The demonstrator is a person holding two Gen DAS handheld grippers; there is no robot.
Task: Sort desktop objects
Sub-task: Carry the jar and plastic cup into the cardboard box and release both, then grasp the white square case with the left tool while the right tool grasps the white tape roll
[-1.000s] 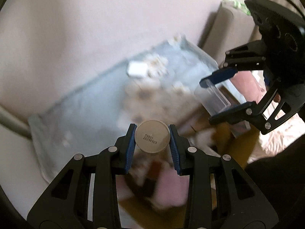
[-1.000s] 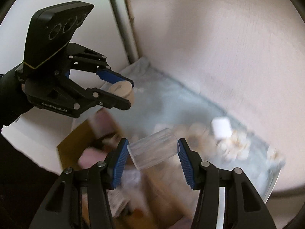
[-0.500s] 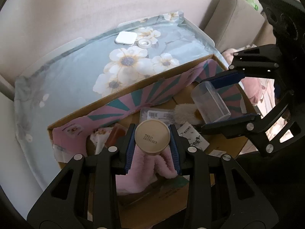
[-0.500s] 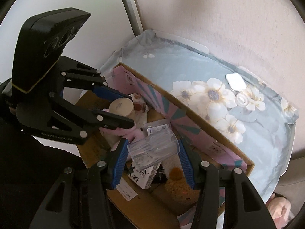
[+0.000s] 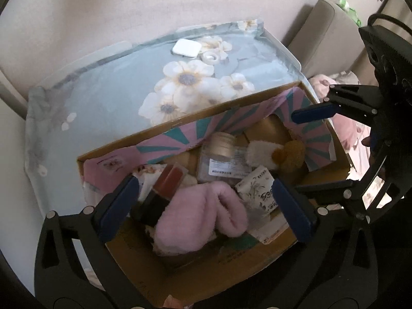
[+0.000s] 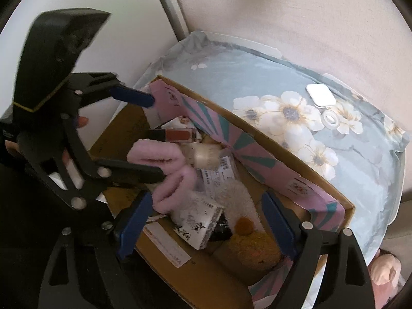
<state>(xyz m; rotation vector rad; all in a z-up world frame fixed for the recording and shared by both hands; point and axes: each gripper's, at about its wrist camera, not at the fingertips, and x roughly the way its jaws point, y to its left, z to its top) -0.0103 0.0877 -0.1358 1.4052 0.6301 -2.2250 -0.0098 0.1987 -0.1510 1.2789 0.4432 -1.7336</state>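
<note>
Under both claws: table (image 5: 108, 95) with a pale blue flowered cover, set against the wall.
Box: a cardboard box (image 5: 180, 126) with a pink and teal striped inner flap sits on the table's near side.
Box contents: pink fluffy cloth (image 5: 198, 213), cream and tan plush toy (image 5: 280, 153), clear bottle with a beige cap (image 5: 221, 159), printed white packet (image 5: 257, 190), red lip gloss tube (image 5: 168, 180), all lying jumbled together.
My left claw (image 5: 203, 206): above the box, jaws opening wide, nothing between them.
My right claw (image 6: 206, 219): also above the box, jaws opening, nothing gripped.
Table's far side: white square case (image 5: 186, 47) beside a small tape ring (image 5: 211, 57).
</note>
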